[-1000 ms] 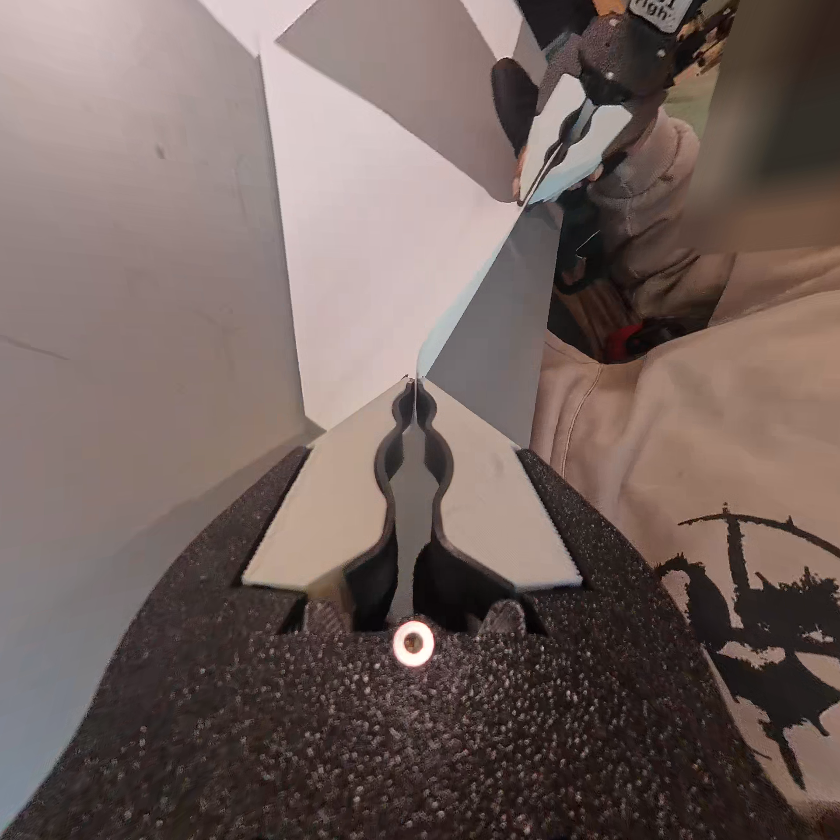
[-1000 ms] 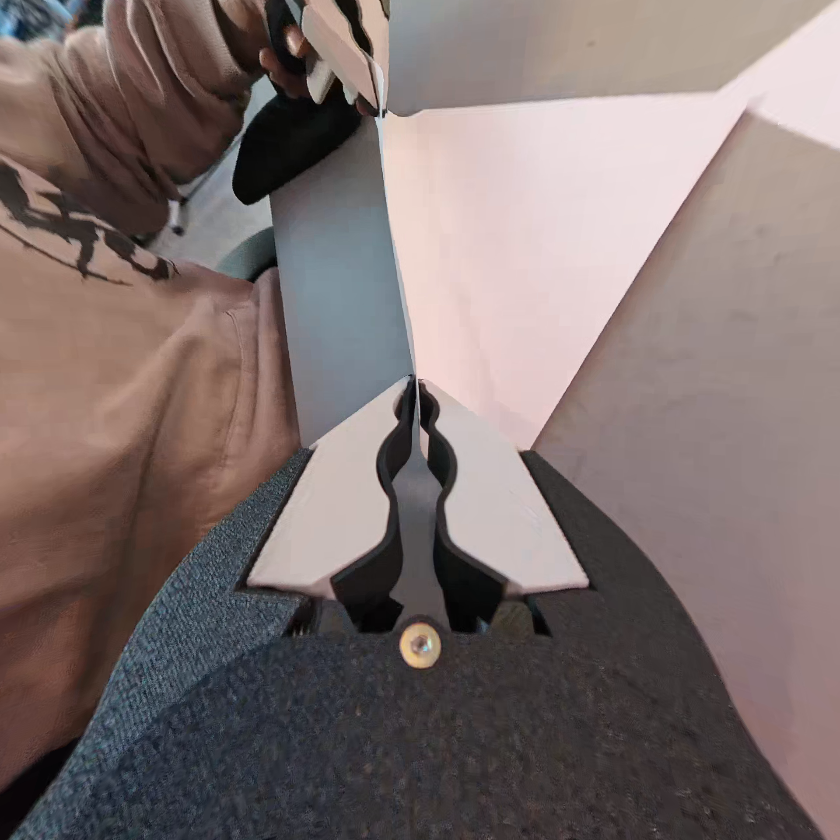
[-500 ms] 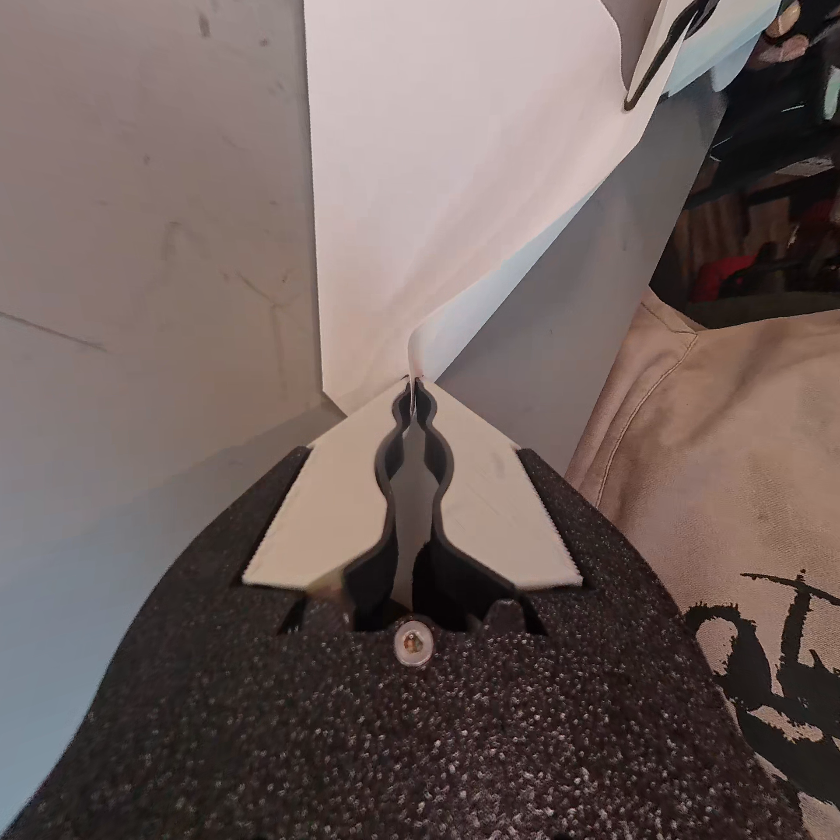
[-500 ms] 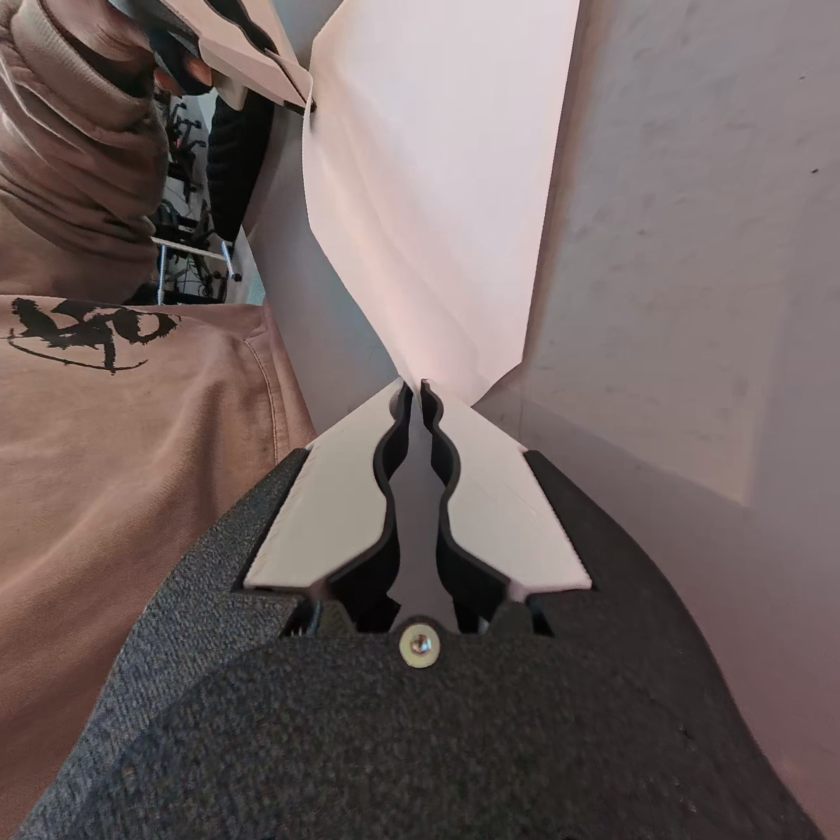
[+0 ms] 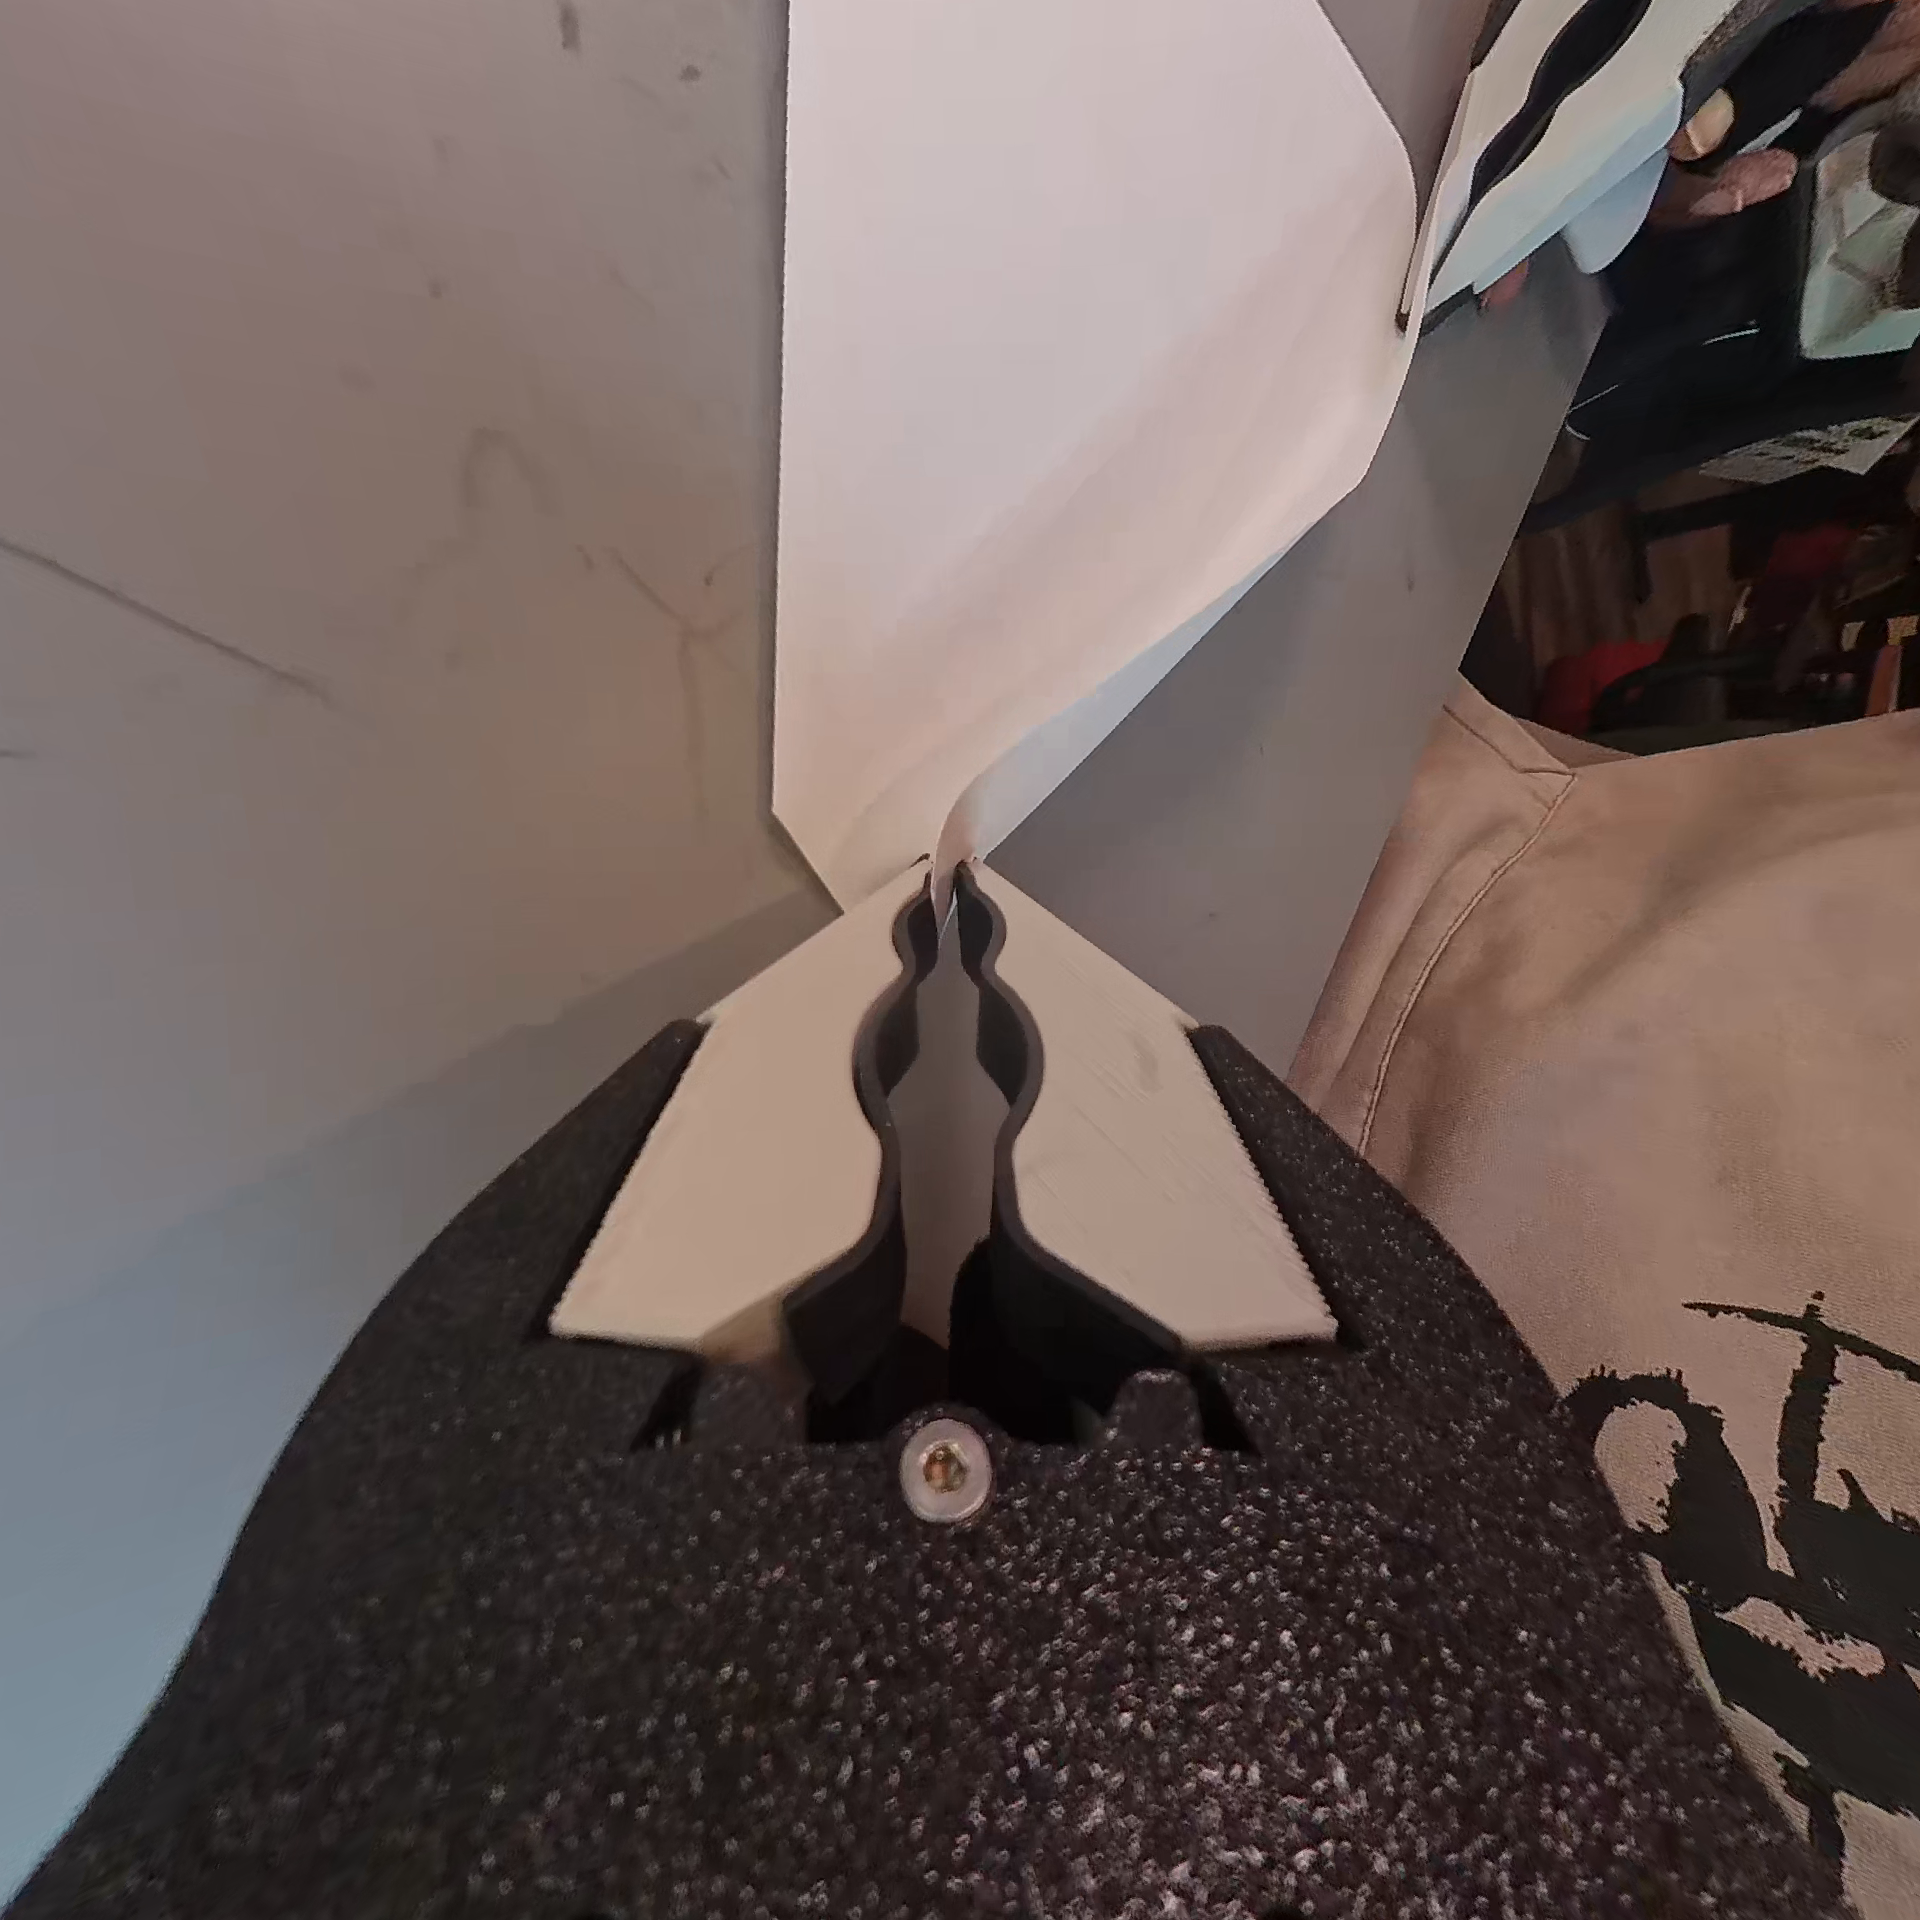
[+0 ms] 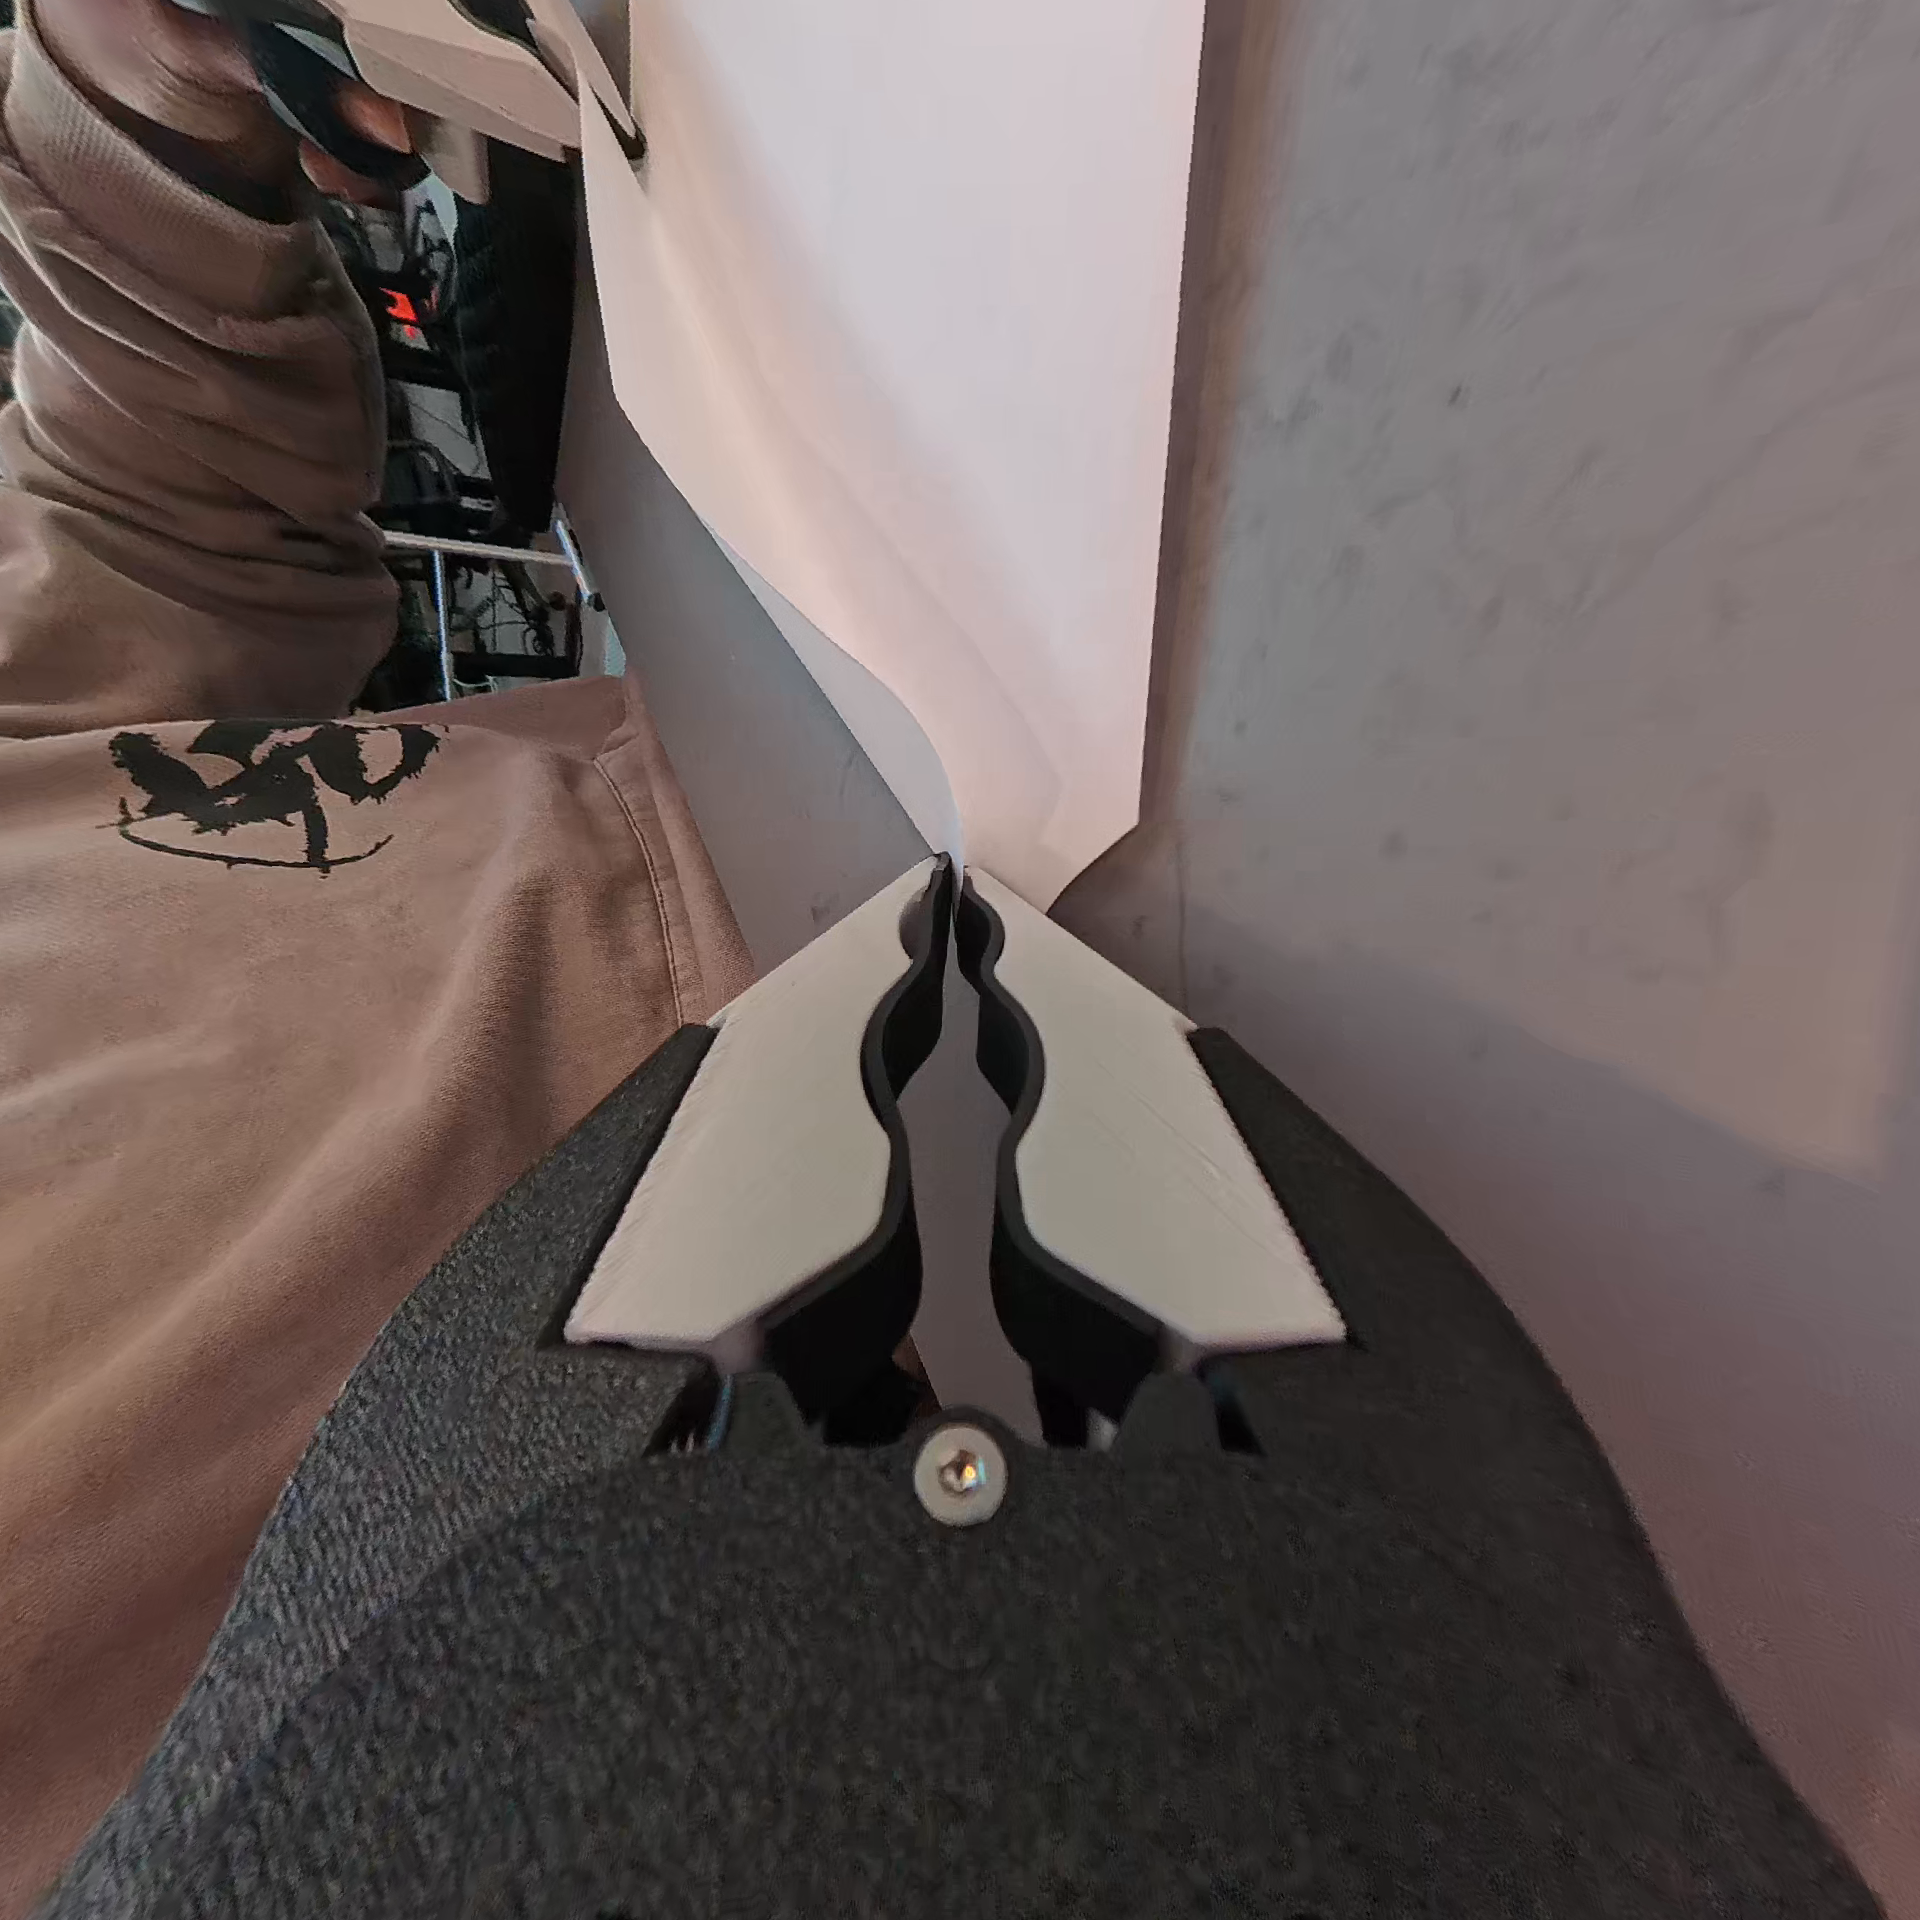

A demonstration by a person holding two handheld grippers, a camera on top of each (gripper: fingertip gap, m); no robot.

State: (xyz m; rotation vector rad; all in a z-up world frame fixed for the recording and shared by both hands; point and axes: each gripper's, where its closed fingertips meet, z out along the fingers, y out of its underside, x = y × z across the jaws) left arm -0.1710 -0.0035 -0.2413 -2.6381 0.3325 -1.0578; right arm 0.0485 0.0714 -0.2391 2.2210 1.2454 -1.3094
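Left gripper (image 5: 943, 873) pinched tight on one corner of the white paper sheet (image 5: 1039, 416), right gripper (image 6: 951, 868) clamped on the other, sheet stretched between over the grey table (image 5: 364, 468)

Left gripper (image 5: 945, 883): white fingers, black wavy pads, speckled black body, silver screw (image 5: 943, 1473). Right gripper (image 6: 954, 873) alike. Beige sweatshirt (image 5: 1621, 1039), black print.

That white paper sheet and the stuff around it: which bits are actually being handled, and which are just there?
Being handled:
white paper sheet, pinched at its corners by the left gripper and the right gripper.

Just there:
grey table; person's beige sweatshirt; background clutter.
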